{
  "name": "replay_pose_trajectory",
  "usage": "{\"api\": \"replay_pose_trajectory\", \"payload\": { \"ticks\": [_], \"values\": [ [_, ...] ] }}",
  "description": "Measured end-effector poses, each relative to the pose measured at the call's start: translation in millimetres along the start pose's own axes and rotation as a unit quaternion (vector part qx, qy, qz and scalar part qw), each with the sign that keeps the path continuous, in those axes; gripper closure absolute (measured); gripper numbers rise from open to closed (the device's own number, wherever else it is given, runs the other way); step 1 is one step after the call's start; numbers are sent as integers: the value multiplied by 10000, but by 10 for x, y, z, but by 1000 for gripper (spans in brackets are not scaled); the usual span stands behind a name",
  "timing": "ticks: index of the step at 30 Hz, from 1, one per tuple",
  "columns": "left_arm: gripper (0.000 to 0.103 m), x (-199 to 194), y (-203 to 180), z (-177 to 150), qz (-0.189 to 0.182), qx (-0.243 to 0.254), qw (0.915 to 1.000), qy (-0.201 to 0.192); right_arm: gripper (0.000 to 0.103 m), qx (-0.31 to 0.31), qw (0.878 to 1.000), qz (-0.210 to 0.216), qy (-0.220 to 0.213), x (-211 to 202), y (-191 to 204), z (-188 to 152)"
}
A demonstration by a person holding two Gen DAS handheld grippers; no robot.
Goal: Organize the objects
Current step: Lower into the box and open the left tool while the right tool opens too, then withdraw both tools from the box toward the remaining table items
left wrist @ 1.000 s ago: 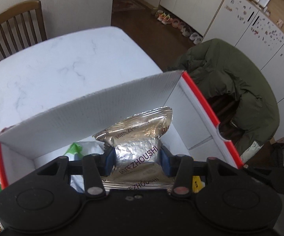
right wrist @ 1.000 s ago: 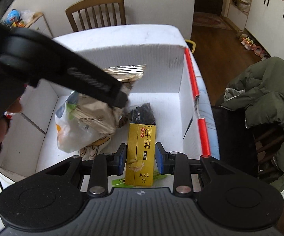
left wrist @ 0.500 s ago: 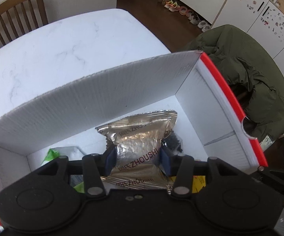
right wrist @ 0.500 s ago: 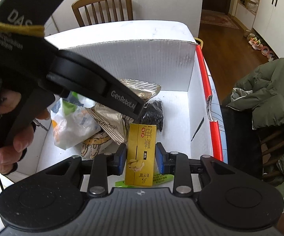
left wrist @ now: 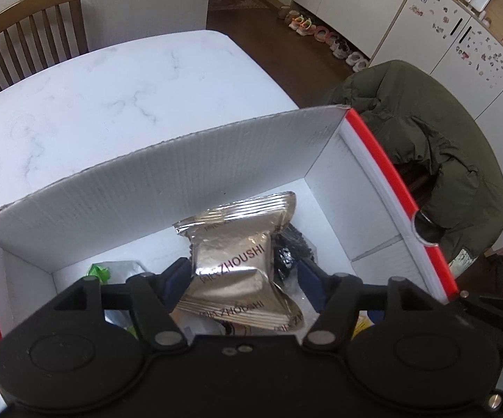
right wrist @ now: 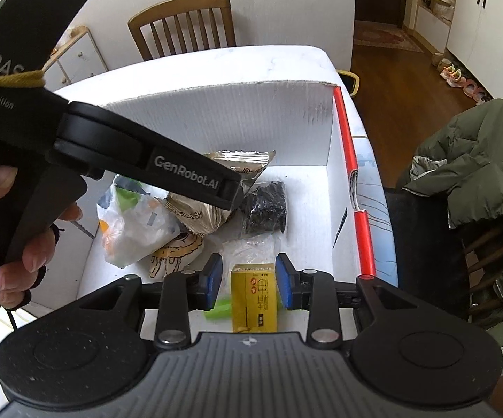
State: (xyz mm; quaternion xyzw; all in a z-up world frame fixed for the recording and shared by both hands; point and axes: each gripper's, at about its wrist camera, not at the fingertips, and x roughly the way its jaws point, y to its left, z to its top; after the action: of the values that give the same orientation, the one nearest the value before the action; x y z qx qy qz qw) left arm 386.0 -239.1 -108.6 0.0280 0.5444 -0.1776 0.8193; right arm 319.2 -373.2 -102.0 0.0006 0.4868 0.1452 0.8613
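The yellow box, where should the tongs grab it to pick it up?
Judging by its pose, grip the yellow box across its two long narrow sides, coming straight down from above. It lies flat in the white carton with those sides free, and the open right tongs already straddle it. The green packet beside it could get pinched.

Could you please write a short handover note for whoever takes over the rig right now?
Left tongs: open, pads either side of the silver foil packet with gaps showing, inside the white box.
Right tongs: open, pads clear of the yellow carton, which lies near the box's front wall.
Already in the box: a black pouch and a clear plastic bag of snacks; the foil packet rests on the pile.
Done: both items appear to be placed.
Left: probably lift both tongs straight out without snagging anything, then check the table for leftovers; these views barely show it.
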Motion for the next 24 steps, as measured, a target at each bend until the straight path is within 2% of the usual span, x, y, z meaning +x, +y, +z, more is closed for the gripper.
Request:
{"api": "replay_pose_trajectory", "payload": {
  "ticks": [2, 12, 14, 19, 24],
  "values": [
    [35, -58, -8, -20, -24, 15, 10000, -52, 63, -7, 10000, 2, -52, -47, 7, -11],
    [28, -451, -43, -157, -119, 107, 9989, -451, 61, -58, 9996, 33, -266, -320, 51, -44],
    [27, -532, -35, -183, -135, 112, 9984, -533, 56, -82, 9994, 38, -324, -375, 74, -47],
    [24, -781, -1, -306, -183, 95, 9967, -781, 55, -175, 9988, 94, -451, -527, 158, -64],
    [21, -1048, 74, -481, -234, 126, 9945, -1017, 48, -231, 9979, 127, -592, -653, 279, -85]
  ]
}}
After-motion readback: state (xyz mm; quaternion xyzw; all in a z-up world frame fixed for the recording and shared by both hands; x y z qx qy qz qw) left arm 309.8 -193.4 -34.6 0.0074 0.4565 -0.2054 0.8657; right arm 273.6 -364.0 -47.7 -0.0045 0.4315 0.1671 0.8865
